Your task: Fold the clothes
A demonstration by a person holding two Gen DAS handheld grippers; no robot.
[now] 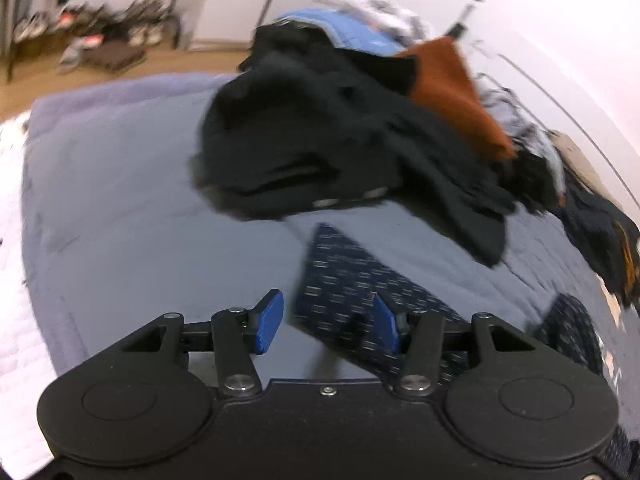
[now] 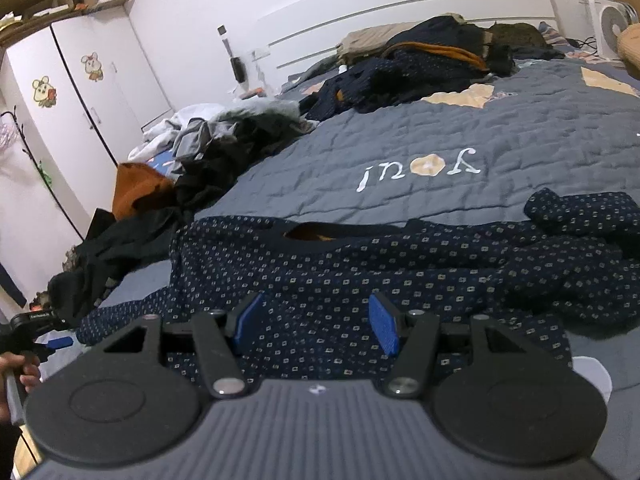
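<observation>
Here the dotted navy sweater (image 2: 360, 280) lies crosswise, neckline away, both tongs open.

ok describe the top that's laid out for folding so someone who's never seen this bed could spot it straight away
Start from the grey quilted bedspread with the white stitched letters. Just below those letters, a dark navy top lies spread flat, neckline toward the lettering. Its small pale square dots set it apart from the plain black clothes and the orange garment heaped beside it.

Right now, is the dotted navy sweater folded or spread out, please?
Mostly spread: the dotted navy sweater lies flat on the bed, neckline showing, one sleeve bunched.
</observation>
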